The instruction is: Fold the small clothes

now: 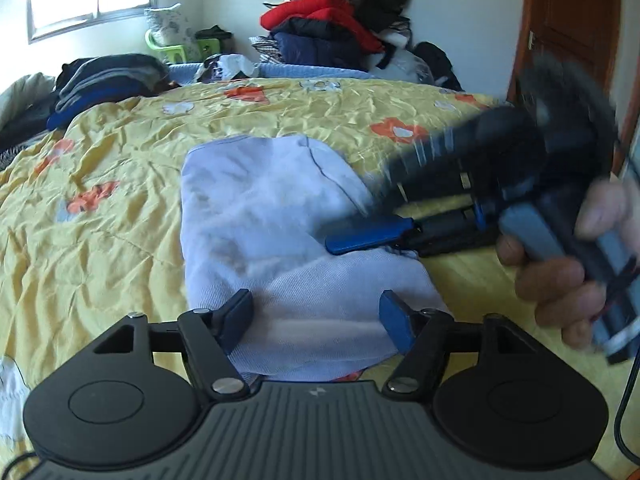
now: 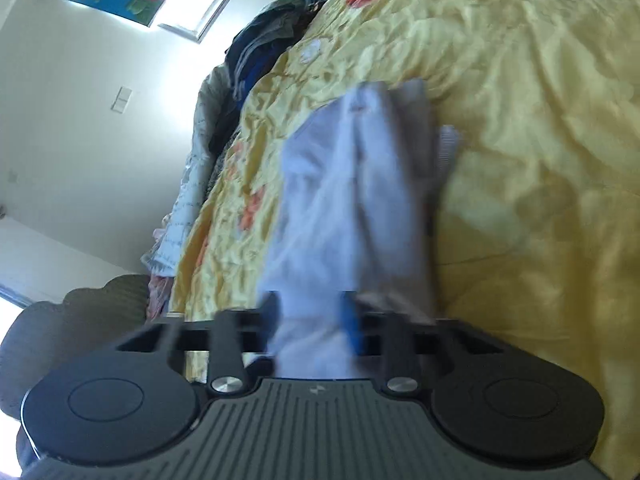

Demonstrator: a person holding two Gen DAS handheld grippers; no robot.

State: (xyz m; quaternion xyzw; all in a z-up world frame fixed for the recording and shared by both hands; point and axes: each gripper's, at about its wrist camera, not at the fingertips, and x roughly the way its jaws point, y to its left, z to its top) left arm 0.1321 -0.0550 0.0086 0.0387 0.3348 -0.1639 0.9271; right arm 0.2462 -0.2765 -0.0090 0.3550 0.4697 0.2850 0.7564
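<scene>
A small pale lilac garment (image 1: pixel 260 232) lies partly folded on the yellow floral bedspread (image 1: pixel 112 200). My left gripper (image 1: pixel 316 320) is open, its fingers apart over the garment's near edge, holding nothing. My right gripper (image 1: pixel 360 224) comes in from the right, tilted on its side and blurred, over the garment's right part. In the right wrist view the right gripper (image 2: pixel 312 320) has its fingers closed onto a bunched fold of the garment (image 2: pixel 344 200), which hangs stretched from it toward the bed.
A pile of dark folded clothes (image 1: pixel 104 80) sits at the bed's far left. A heap of red and navy jackets (image 1: pixel 328 28) stands against the back wall. A brown door (image 1: pixel 572 28) is at the right. A green stool (image 1: pixel 176 46) stands under the window.
</scene>
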